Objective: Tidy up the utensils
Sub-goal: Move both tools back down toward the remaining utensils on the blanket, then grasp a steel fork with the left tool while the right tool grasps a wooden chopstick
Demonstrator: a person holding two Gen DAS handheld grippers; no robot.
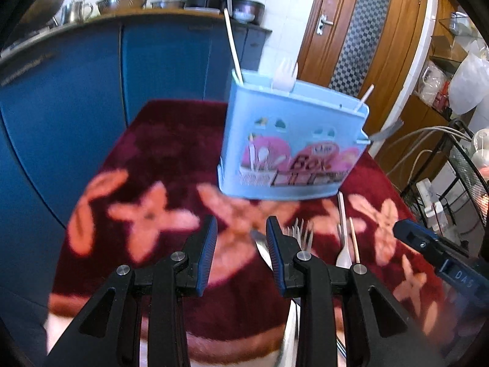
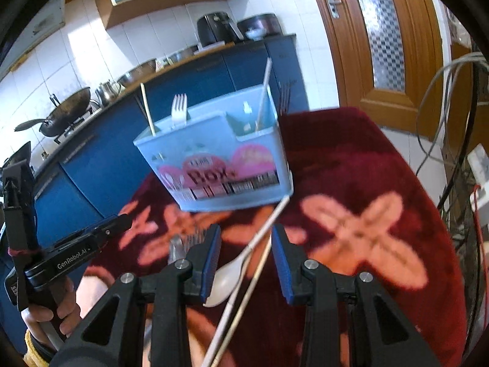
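Both grippers, left (image 1: 241, 244) and right (image 2: 246, 253), gape empty; the spoon (image 2: 224, 281) at right's 6 o'clock looks light, stiff, slick (judging: pinch mid-handle)

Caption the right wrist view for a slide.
Open right gripper hovers over a white spoon and chopsticks before the blue utensil box.
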